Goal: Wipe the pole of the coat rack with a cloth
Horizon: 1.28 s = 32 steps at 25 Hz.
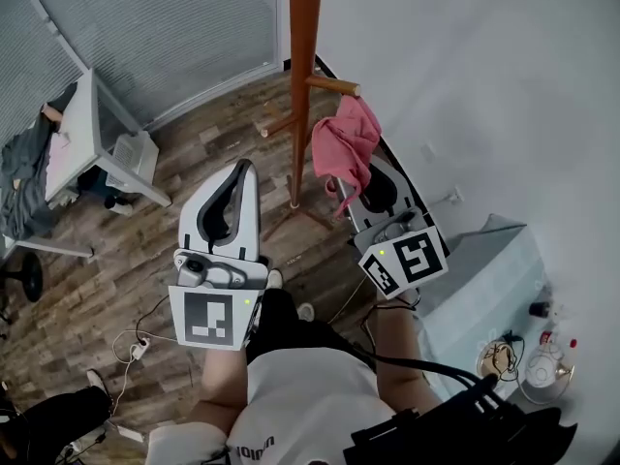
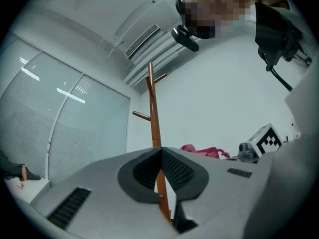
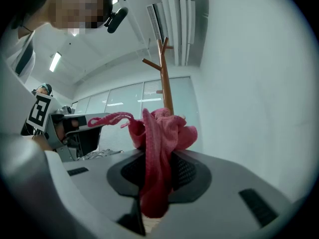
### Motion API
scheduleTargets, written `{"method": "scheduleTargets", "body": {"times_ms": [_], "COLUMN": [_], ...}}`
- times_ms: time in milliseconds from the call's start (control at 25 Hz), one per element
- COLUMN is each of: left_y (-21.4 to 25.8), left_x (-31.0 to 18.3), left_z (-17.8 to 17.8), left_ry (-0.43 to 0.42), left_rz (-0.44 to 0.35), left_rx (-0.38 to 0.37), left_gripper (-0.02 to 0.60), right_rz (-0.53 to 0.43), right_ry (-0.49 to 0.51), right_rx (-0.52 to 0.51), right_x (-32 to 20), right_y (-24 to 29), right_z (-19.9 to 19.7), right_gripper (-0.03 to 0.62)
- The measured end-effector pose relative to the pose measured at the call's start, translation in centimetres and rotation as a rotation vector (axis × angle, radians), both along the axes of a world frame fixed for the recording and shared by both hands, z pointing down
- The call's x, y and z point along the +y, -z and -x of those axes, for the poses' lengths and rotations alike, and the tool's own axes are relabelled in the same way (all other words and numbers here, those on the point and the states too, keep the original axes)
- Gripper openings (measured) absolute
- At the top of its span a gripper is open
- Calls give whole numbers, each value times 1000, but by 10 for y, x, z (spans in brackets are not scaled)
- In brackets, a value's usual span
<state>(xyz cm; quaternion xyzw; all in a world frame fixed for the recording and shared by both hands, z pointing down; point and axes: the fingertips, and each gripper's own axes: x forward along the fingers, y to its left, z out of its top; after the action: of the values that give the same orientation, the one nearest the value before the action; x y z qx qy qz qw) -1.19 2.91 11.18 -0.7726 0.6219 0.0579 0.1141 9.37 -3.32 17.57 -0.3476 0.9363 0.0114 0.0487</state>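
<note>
A plank floor (image 1: 136,250) meets a white wall (image 1: 484,85) and blinded glass (image 1: 165,27), with a white surface (image 1: 82,124) at the left. The coat rack pole (image 1: 302,85) stands far centre. The right gripper (image 1: 354,194) has its jaws clamped on the pink cloth (image 1: 344,141), just right of the pole. The left gripper (image 1: 244,168) has its jaws together, empty.

The pole (image 1: 302,66) stands ahead, between the left gripper (image 1: 242,172) and the right gripper (image 1: 356,184). The cloth (image 1: 344,139) sits in the right gripper's jaws, just right of the pole.

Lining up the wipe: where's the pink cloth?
The pink cloth is clamped in the right gripper, bunched just right of the coat rack pole in the head view.
</note>
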Motion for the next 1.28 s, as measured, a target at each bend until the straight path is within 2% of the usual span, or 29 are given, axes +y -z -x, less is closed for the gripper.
{"method": "scheduleTargets", "body": {"times_ms": [480, 840, 1280], "left_y": [-8, -29, -52], "left_x": [-32, -48, -55], "left_z": [15, 13, 23], "left_ry": [-66, -114, -100], "left_rz": [-2, 54, 115], "left_rx": [14, 16, 24], "left_gripper": [12, 12, 12], "right_rz": [2, 35, 74], "right_ry": [-83, -90, -104], "right_rx": [106, 135, 166], "right_x": [-43, -60, -67], "right_y": [-24, -41, -62], "right_z": [15, 21, 27], "right_gripper": [100, 100, 101]}}
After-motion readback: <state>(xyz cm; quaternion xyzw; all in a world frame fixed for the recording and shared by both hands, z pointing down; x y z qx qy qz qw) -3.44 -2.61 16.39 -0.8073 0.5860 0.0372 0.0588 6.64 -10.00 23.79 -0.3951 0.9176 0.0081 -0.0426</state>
